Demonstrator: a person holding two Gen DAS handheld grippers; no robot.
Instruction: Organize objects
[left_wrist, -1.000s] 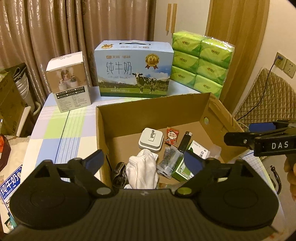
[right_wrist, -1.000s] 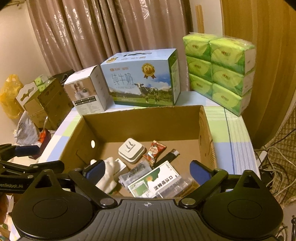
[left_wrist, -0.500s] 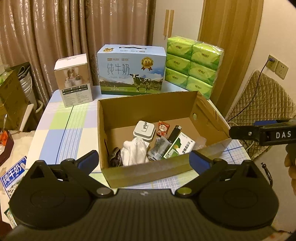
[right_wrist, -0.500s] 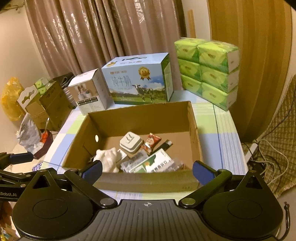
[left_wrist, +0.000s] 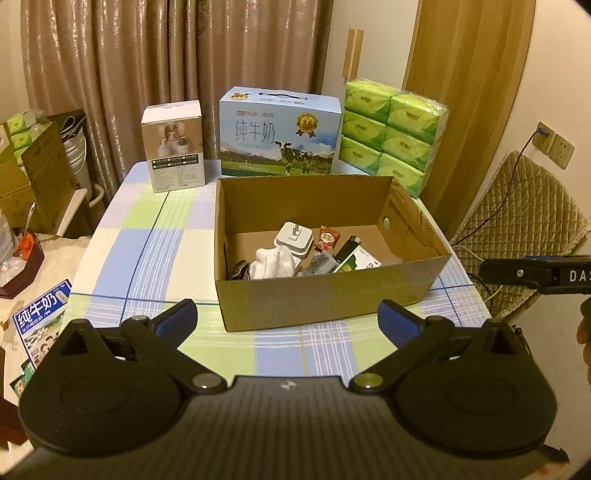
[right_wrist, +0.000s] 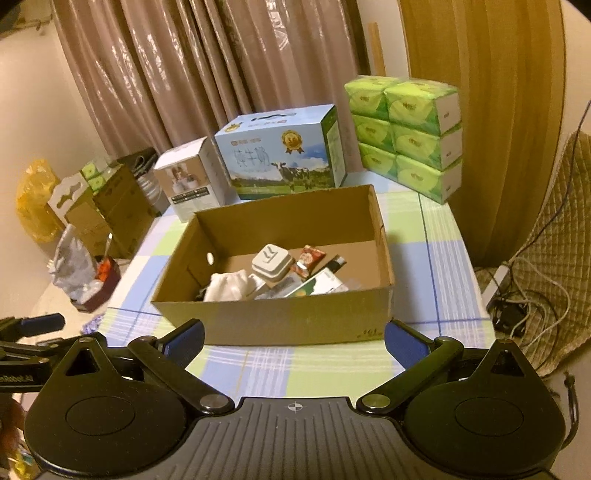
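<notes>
An open cardboard box (left_wrist: 325, 299) (right_wrist: 280, 321) sits on the checked tablecloth. Inside lie a white cloth (left_wrist: 275, 260) (right_wrist: 227, 284), a white charger plug (left_wrist: 294, 238) (right_wrist: 269, 262), a red snack packet (left_wrist: 328, 236) (right_wrist: 308, 258), a black lighter (left_wrist: 347, 248) (right_wrist: 334, 264) and a green-and-white packet (left_wrist: 356, 261) (right_wrist: 317, 284). My left gripper (left_wrist: 288, 319) hangs open, short of the box's near wall, nothing between its blue pads. My right gripper (right_wrist: 293, 338) is open too, in front of the same wall, empty. The right gripper's finger (left_wrist: 517, 273) shows at the left wrist view's right edge.
Behind the box stand a blue milk carton (left_wrist: 279, 131) (right_wrist: 279, 151), a small white appliance box (left_wrist: 173, 146) (right_wrist: 188, 179) and stacked green tissue packs (left_wrist: 393, 133) (right_wrist: 406, 136). Curtains hang behind. Cartons and bags crowd the floor at left (right_wrist: 92, 206); a quilted chair and cables (right_wrist: 524, 302) are at right.
Both grippers have drawn back and up from over the box; the box now lies wholly ahead of the fingers. The left jaws spread a little wider. The items stay in the box.
</notes>
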